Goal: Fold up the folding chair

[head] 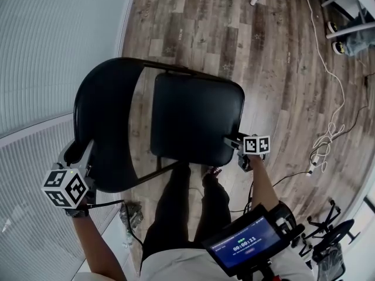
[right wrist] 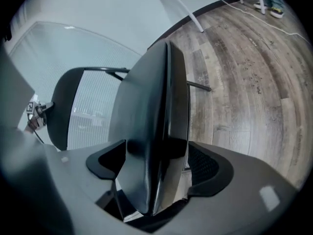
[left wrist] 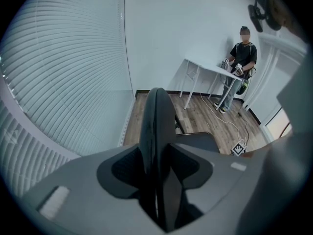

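Note:
A black folding chair stands open on the wood floor, its seat (head: 196, 119) level and its curved backrest (head: 105, 122) to the left. My left gripper (head: 82, 151) is shut on the near edge of the backrest (left wrist: 157, 121), which runs straight up between its pads (left wrist: 122, 173). My right gripper (head: 232, 142) sits at the seat's near right corner. Its jaws stand wide around the seat's edge (right wrist: 156, 106), with a thin gap showing beside the right pad (right wrist: 210, 165). The backrest (right wrist: 63, 106) also shows in the right gripper view.
Window blinds (head: 35, 69) fill the left side, close behind the chair. White cables (head: 328, 139) trail over the floor at right. A white table (left wrist: 210, 70) with a person (left wrist: 242, 58) at it stands across the room. My own legs (head: 187, 209) are just behind the seat.

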The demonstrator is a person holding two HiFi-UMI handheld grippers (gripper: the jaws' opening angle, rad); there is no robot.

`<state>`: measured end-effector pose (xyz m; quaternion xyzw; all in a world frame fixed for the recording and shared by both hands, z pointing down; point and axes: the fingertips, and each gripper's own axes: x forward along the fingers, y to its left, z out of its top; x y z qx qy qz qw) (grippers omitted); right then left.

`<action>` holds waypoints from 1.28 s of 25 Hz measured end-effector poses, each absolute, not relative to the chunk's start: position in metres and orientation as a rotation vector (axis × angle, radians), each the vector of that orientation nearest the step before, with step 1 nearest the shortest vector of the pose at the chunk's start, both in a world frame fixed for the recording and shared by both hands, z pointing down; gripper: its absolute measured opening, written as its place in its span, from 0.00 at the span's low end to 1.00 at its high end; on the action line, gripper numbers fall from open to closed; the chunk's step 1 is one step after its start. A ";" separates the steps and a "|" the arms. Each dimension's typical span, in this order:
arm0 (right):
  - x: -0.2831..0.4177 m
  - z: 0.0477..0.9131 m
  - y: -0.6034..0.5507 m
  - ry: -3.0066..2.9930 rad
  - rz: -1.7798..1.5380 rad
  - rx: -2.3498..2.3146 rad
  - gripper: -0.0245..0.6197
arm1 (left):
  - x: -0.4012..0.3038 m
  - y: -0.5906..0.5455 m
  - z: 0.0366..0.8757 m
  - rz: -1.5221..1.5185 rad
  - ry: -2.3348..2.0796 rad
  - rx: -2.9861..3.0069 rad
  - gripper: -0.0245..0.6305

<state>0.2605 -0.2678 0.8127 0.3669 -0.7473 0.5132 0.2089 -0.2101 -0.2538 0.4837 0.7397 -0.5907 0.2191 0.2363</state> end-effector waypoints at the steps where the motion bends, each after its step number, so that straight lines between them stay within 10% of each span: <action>1: 0.257 0.819 -0.263 -2.058 1.422 0.990 0.65 | -0.210 -0.254 0.483 0.603 -1.612 2.031 0.32; 32: 0.264 0.811 -0.274 -2.004 1.475 1.120 0.60 | -0.202 -0.259 0.487 0.608 -1.498 2.014 0.30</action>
